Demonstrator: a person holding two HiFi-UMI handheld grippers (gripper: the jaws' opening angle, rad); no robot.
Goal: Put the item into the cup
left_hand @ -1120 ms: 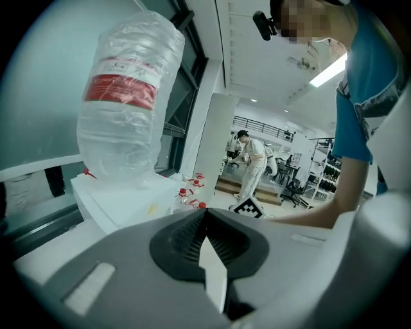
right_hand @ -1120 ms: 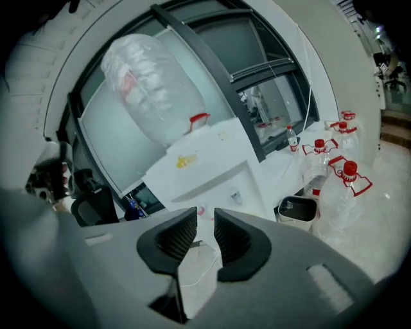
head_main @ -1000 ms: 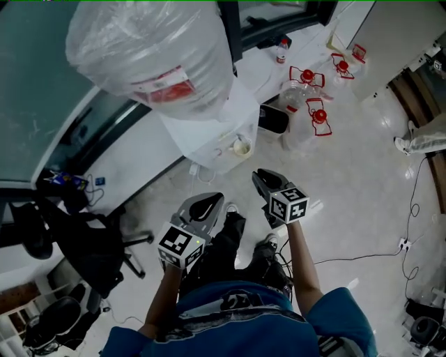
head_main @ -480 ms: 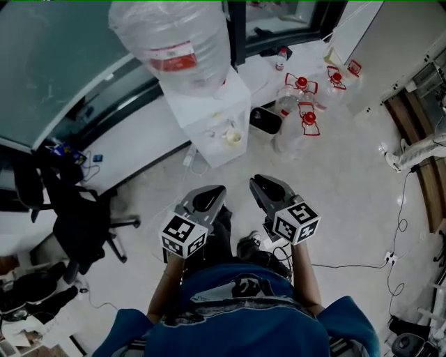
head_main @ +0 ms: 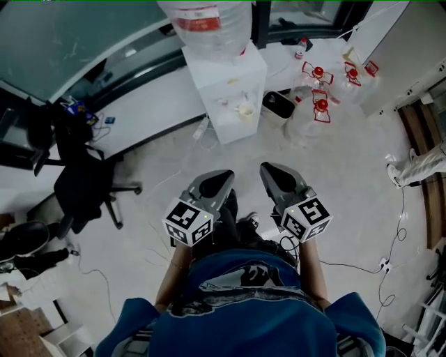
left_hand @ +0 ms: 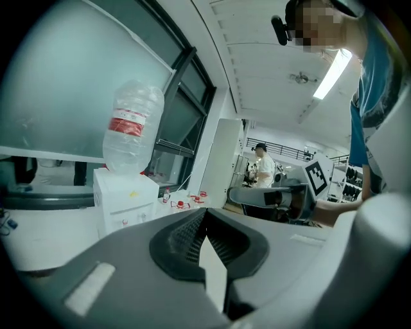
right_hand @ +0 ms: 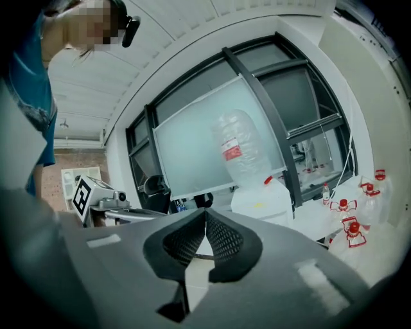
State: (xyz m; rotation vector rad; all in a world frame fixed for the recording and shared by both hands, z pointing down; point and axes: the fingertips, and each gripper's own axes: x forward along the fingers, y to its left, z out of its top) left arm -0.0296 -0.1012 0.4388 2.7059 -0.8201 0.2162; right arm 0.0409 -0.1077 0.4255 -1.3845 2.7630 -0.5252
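Note:
Both grippers are held side by side at waist height over the pale floor, a good step back from the white water dispenser [head_main: 230, 90]. My left gripper [head_main: 221, 176] is shut, its jaw tips touching with nothing between them [left_hand: 204, 211]. My right gripper [head_main: 267, 169] is likewise shut and empty [right_hand: 205, 214]. A small pale cup [head_main: 244, 110] sits in the dispenser's front recess. The big clear bottle [head_main: 209, 17] with a red label stands on top of the dispenser. No loose item shows in any view.
Empty clear jugs with red caps [head_main: 317, 104] and a black bin [head_main: 279, 104] stand right of the dispenser. A black office chair [head_main: 83, 188] is at the left, and cables [head_main: 362, 265] trail over the floor. A person [left_hand: 262, 168] stands far off.
The dispenser has slid up and farther away in the head view, as the person stepped back. Both grippers stay shut, close together in front of the body.

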